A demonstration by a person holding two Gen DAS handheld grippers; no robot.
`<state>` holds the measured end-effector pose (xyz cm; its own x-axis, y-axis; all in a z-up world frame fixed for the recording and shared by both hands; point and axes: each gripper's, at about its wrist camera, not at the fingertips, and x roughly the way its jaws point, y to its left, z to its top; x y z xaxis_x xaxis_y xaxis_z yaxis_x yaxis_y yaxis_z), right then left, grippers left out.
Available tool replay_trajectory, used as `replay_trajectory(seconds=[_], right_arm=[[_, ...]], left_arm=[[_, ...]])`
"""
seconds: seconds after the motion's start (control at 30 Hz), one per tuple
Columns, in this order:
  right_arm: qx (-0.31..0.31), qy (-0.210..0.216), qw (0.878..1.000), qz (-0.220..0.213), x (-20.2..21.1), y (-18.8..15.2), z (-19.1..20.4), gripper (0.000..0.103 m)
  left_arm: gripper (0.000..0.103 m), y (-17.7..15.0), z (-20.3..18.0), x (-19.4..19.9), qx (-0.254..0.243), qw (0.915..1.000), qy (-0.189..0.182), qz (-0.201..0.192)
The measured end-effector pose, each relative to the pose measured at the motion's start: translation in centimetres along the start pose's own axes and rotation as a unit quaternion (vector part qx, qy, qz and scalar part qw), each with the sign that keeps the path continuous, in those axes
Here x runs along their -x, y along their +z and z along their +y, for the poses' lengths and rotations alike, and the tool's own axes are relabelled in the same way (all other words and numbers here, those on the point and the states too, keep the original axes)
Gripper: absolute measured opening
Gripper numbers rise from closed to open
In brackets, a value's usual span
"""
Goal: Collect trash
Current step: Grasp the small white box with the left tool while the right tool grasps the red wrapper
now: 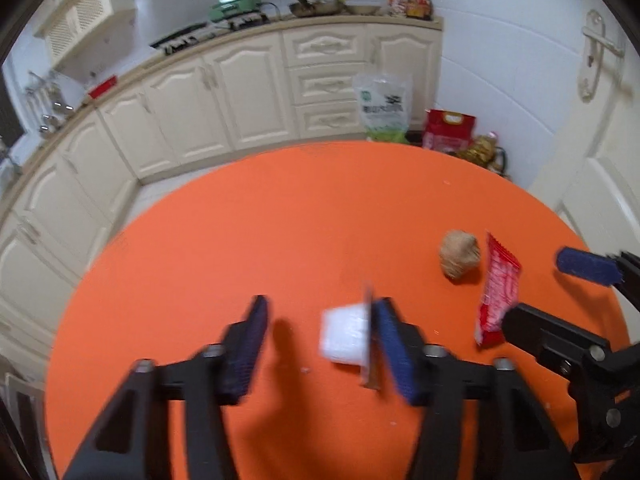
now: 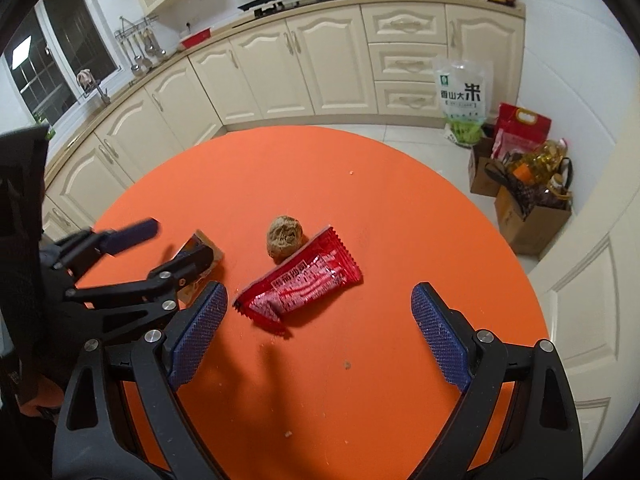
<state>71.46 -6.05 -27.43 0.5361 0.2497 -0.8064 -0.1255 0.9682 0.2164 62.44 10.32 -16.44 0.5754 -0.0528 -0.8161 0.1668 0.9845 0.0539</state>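
Observation:
On the round orange table (image 1: 240,240) lie a small white plastic cup on its side (image 1: 346,338), a brown crumpled paper ball (image 1: 459,254) and a red snack wrapper (image 1: 498,288). My left gripper (image 1: 320,352) is open, low over the table, with the cup just inside its right finger (image 1: 394,356). My right gripper (image 2: 318,336) is open above the table, just short of the red wrapper (image 2: 300,286); the brown ball (image 2: 285,238) lies behind the wrapper. The left gripper (image 2: 160,246) shows at the left of the right wrist view, covering most of the cup.
Cream kitchen cabinets (image 2: 304,68) curve behind the table. A rice bag (image 2: 462,98), a red bag (image 2: 520,128) and cardboard boxes (image 2: 528,220) stand on the floor at the right. A white door (image 1: 600,120) is on the right. Crumbs (image 2: 347,365) dot the table.

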Motion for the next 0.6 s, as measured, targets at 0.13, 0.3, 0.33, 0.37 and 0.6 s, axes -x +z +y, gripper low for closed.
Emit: replay_trajectory(seconds=[0.13, 0.3, 0.33, 0.37, 0.6], right_arm=[[-0.002, -0.003, 1.000, 0.002, -0.1, 0.1, 0.7, 0.093], [0.007, -0.014, 1.000, 0.009, -0.9, 0.5, 2.7, 0.093], [0.010, -0.018, 1.000, 0.010, -1.1, 0.7, 3.0, 0.093], [0.013, -0.023, 1.000, 0.013, -1.3, 0.7, 3.4, 0.093], [0.058, -0.093, 0.994, 0.027, -2.4, 0.1, 5.0, 0.066]], left_arm=[[0.019, 0.8, 1.6, 0.1, 0.001, 0.9999, -0.009, 0.010], [0.019, 0.7, 5.0, 1.7, 0.022, 0.9997, -0.006, 0.002], [0.019, 0.5, 5.2, 2.1, 0.023, 0.9997, -0.004, 0.002], [0.019, 0.5, 5.6, 2.2, 0.026, 0.9997, -0.002, 0.001], [0.019, -1.0, 5.6, 4.2, 0.014, 0.9997, 0.014, -0.016]])
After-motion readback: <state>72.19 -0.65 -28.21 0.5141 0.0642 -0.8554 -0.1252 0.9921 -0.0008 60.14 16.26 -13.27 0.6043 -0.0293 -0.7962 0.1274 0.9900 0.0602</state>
